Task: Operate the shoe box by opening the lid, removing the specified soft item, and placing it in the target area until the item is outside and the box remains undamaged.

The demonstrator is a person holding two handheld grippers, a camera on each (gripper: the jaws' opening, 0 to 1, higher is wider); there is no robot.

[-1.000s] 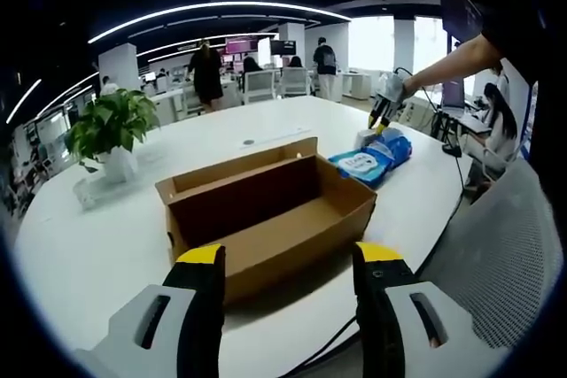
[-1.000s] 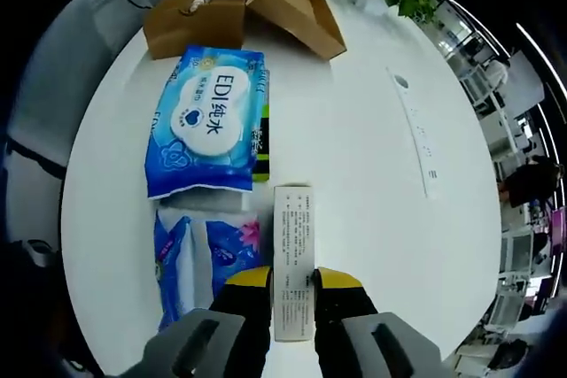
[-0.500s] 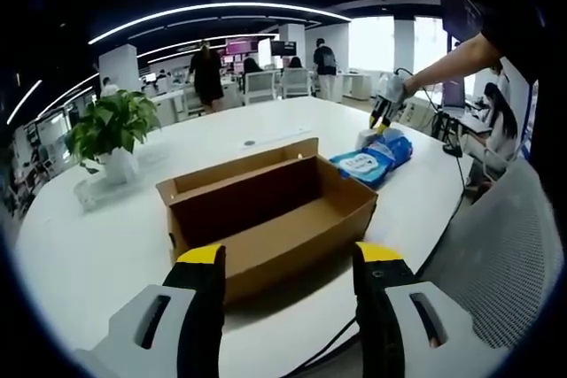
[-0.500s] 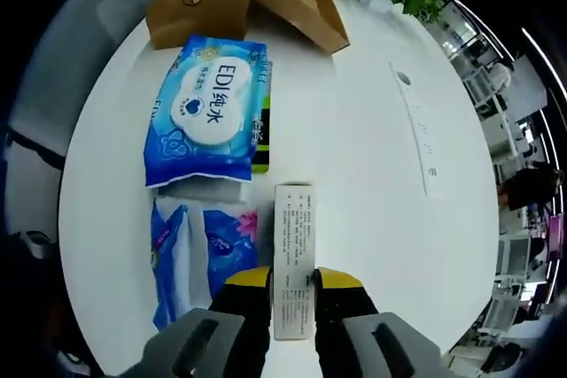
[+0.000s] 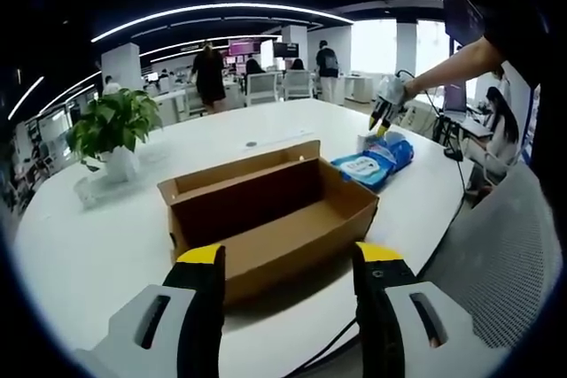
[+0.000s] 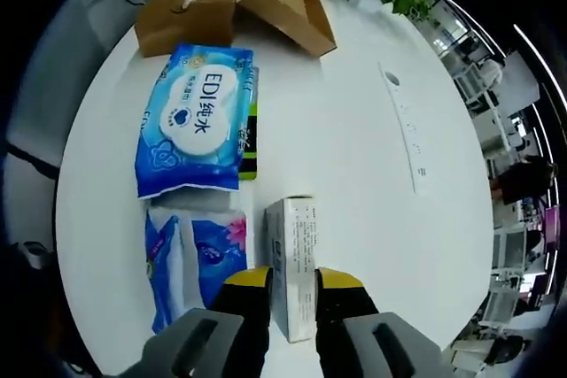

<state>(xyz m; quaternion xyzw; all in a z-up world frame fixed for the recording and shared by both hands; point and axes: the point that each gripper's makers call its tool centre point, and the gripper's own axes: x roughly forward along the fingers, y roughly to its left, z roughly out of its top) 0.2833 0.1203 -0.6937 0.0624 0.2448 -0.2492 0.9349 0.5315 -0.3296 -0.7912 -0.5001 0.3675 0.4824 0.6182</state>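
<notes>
Two grippers: left gripper (image 5: 288, 258) hangs in front of the open shoe box (image 5: 266, 210), jaws wide apart, gripping nothing.
Right gripper (image 6: 293, 279): jaws narrow, closed around a small white carton (image 6: 293, 250) on the table (image 6: 354, 130).
Carton axis: running straight away from the jaws.
Soft packs: blue wipes pack (image 6: 193, 117) lies outside the box, beyond and left of the carton; another blue pack (image 6: 190, 254) just beside it.
Nearer hand: right.

Open-plan office: desk rows (image 5: 266, 86), ceiling light strips (image 5: 221, 11), round white table (image 5: 89, 245).
</notes>
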